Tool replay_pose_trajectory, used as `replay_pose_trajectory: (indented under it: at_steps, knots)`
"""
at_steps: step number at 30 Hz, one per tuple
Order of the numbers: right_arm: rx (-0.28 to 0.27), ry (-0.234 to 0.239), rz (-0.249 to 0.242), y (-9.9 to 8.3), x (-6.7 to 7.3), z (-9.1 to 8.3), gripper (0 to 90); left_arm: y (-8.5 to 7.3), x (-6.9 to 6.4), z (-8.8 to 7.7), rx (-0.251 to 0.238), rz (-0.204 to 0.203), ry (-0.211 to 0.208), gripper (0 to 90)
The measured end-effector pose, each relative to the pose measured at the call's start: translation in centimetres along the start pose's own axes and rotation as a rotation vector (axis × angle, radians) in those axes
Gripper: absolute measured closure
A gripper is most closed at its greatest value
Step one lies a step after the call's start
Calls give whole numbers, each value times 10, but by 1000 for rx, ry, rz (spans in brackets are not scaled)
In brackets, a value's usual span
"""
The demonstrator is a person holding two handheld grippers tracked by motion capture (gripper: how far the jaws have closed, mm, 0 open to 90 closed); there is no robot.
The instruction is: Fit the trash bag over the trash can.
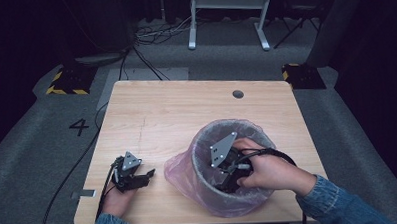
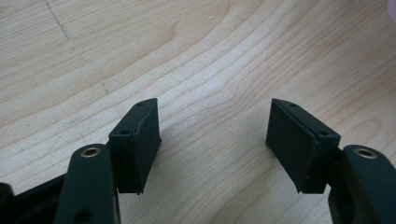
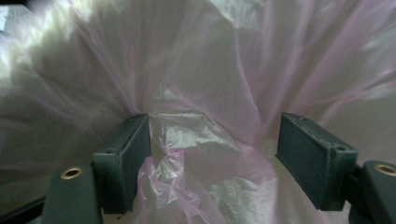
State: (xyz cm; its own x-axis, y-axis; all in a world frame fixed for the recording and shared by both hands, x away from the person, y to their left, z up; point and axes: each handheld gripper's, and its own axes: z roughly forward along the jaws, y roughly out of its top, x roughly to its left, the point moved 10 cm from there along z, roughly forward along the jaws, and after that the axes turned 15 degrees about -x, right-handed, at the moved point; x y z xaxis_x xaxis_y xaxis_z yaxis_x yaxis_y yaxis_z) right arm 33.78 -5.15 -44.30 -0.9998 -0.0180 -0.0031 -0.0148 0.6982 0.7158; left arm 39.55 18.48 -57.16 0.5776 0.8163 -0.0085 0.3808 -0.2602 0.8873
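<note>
A grey bin (image 1: pixel 205 135) lined with a thin pink plastic bag (image 1: pixel 177 174) stands on the wooden table (image 1: pixel 171 113), right of centre near the front edge. My right gripper (image 1: pixel 228 177) reaches down inside the bin, a hand around its body. In the right gripper view its jaws stand wide apart (image 3: pixel 215 140), with crumpled bag film (image 3: pixel 210 70) bunched between and behind them; the pads do not pinch it. My left gripper (image 1: pixel 147 175) rests low on the table left of the bin, pointing toward it. Its jaws are open (image 2: pixel 212 135) over bare wood.
A round cable hole (image 1: pixel 238 94) sits near the table's far edge. Cables trail off the table's left front. The bag's loose skirt spreads onto the wood beside the bin. Grey carpet, a white desk frame (image 1: pixel 228 11) and yellow-black blocks (image 1: pixel 68 81) lie beyond.
</note>
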Motion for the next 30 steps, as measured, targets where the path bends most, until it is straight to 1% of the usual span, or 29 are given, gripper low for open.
replay_pose_trajectory:
  at_steps: [3, 7, 12, 13, 16, 17, 19, 20, 22, 24, 26, 28, 30]
  knots:
    - [25, -30, 27, -10, -4, 10, 242, 0, 0, 0, 0, 0, 0, 347]
    - [59, -68, 50, -21, -10, 21, 222, 0, 0, 0, 0, -1, -1, 348]
    - [124, -82, 70, -34, -15, 32, 218, 0, 0, 0, 0, -1, -1, 347]
    - [130, -83, 80, -35, -15, 34, 218, 0, 0, 0, 0, -1, -1, 348]
    - [171, -81, 108, -43, -16, 39, 210, 0, 0, 0, 0, -1, -1, 347]
    - [180, -84, 120, -45, -16, 40, 211, 0, 0, 0, 0, -1, -1, 347]
    - [185, -98, 126, -46, -18, 39, 222, 0, 0, 0, 0, -1, -1, 347]
    - [167, -101, 117, -43, -19, 38, 232, 0, 0, 0, 0, -1, -1, 347]
    - [131, -116, 139, -36, -19, 32, 235, 0, 0, 0, 0, -1, -1, 347]
    - [71, -132, 143, -25, -22, 24, 235, 0, 0, 0, 0, -2, -1, 347]
    - [23, -153, 154, -15, -24, 14, 236, 0, 0, 0, 0, -2, -1, 347]
    - [-13, -174, 157, -7, -28, 4, 235, 0, 0, 0, -1, -1, -1, 347]
    - [-40, -194, 173, -1, -30, -5, 236, 0, 0, 0, -1, -1, -1, 347]
